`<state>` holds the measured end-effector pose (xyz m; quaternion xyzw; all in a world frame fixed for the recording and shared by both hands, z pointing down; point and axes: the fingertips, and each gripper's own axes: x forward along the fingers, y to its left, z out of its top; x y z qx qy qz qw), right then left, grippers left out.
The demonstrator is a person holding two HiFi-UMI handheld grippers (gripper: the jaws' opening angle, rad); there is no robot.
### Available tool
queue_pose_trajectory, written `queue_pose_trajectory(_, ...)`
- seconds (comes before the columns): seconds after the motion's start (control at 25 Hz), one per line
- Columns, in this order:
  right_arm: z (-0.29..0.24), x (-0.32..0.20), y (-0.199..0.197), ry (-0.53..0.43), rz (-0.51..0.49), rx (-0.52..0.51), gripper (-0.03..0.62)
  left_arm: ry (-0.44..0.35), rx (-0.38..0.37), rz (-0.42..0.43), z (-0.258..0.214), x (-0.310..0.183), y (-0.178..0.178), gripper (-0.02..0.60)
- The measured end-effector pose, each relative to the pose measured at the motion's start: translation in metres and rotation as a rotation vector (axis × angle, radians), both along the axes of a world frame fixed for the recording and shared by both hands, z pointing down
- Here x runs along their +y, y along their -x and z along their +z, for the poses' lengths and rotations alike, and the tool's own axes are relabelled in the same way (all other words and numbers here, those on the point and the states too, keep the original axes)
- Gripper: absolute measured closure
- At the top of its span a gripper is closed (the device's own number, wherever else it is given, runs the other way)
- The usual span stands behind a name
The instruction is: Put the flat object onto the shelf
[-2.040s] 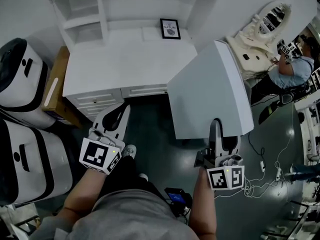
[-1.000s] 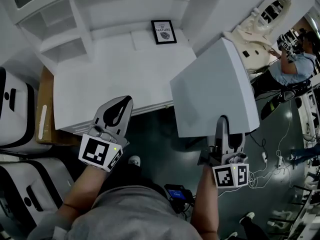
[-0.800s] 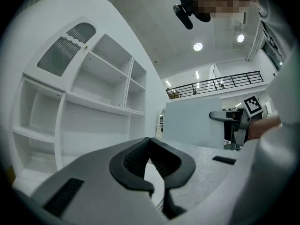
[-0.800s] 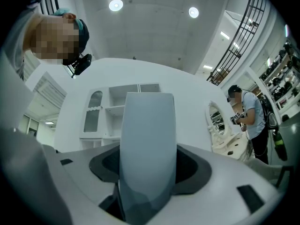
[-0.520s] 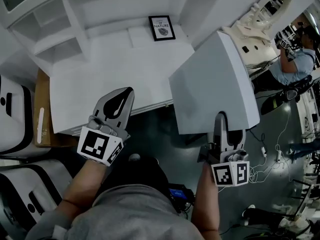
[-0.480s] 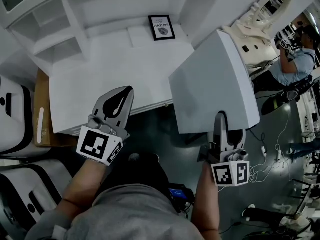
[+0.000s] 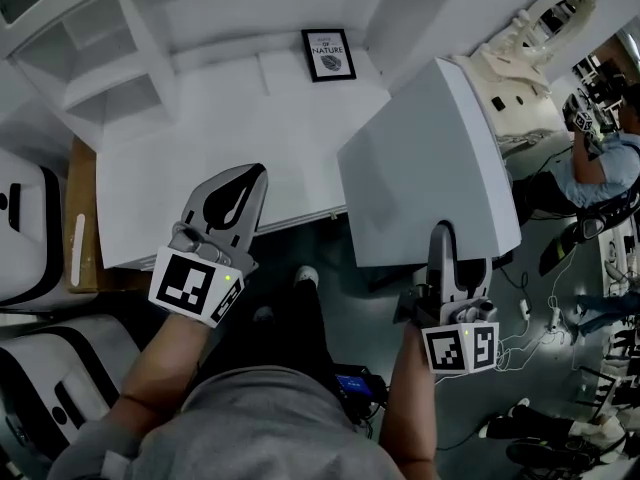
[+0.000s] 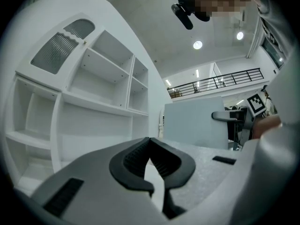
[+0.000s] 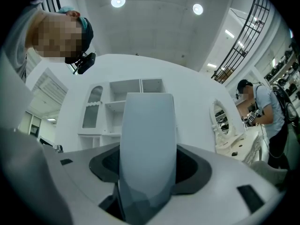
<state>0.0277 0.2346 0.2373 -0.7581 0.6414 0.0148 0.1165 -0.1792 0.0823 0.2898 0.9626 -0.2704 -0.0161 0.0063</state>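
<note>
The flat object is a large pale grey board [image 7: 428, 164], held upright at its lower edge by my right gripper [image 7: 441, 236], which is shut on it. In the right gripper view the board [image 9: 148, 135] rises from between the jaws and hides the middle of the white shelf unit [image 9: 115, 101] behind it. The shelf unit [image 7: 95, 53] stands at the back of a white desk [image 7: 210, 148]. My left gripper [image 7: 254, 175] hovers over the desk's front edge, shut and empty. The left gripper view shows its tips [image 8: 149, 141] meeting in front of the shelf compartments [image 8: 96, 86].
A small framed print [image 7: 329, 54] leans at the desk's back wall. An ornate white mirror [image 7: 535, 23] stands to the right, near another person [image 7: 600, 158]. White cases [image 7: 30, 228] and a brown box [image 7: 82, 238] sit left of the desk. Cables [image 7: 525, 323] lie on the dark floor.
Over two seconds the desk and shelf have come nearer and both grippers now reach over the desk's front. In the last half second a foot stepped forward; the grippers barely shifted.
</note>
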Motion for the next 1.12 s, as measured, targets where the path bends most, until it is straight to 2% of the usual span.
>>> queue_pose_trajectory(0.44, 0.000, -0.036, -0.038, 0.000, -0.075, -0.001, 0.306, 0.006, -0.018, -0.054, 0.005, -0.023, -0.029, 0.574)
queue_pose_trajectory(0.68, 0.002, -0.063, -0.069, 0.005, -0.119, -0.011, 0.306, 0.000, -0.022, -0.090, 0.000, -0.040, -0.056, 0.574)
queue_pose_trajectory(1.12, 0.012, -0.107, -0.130, -0.023, -0.177, -0.025, 0.306, -0.056, -0.041, -0.124, -0.010, -0.066, -0.118, 0.574)
